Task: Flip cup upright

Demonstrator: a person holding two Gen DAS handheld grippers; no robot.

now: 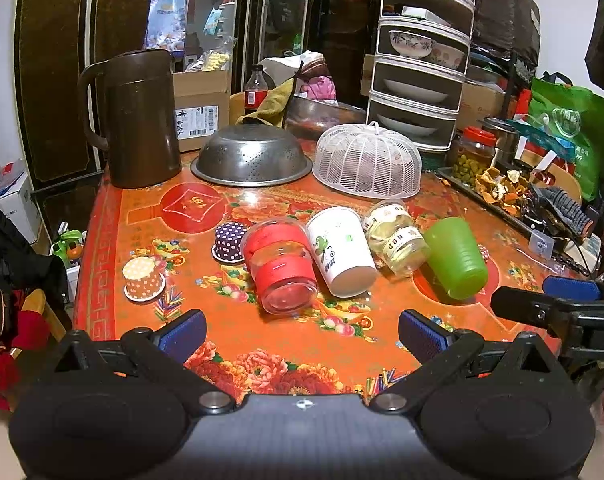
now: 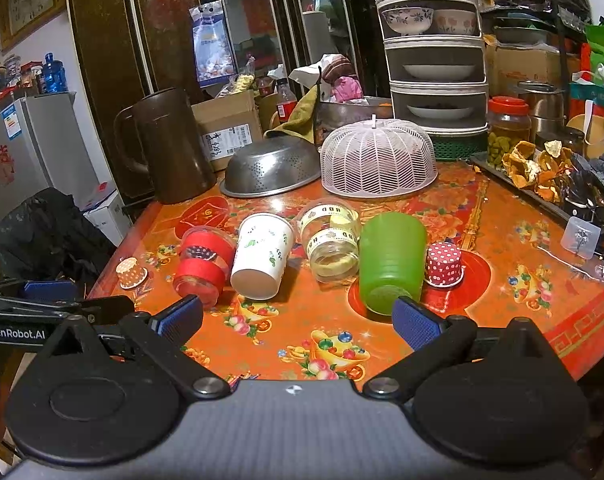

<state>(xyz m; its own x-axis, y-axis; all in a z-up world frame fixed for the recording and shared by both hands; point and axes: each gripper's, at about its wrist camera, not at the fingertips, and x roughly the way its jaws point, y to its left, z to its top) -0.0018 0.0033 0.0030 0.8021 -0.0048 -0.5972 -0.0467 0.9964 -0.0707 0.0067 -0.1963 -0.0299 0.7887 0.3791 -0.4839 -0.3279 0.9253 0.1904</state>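
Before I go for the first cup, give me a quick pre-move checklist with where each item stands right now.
1. Left gripper open and holding nothing: ok.
2. Right gripper open and holding nothing: ok.
3. Cups to flip: green cup, white paper cup, red-banded glass cup and clear cup with printed tape all lie on their sides: not ok, none upright.
4. Right gripper lined up on the green cup: not ok, the cup's base sits by its right finger, not between the two.
5. Bare table beside the green cup to stand it: cannot tell, a small red dotted paper cup sits close on its right.
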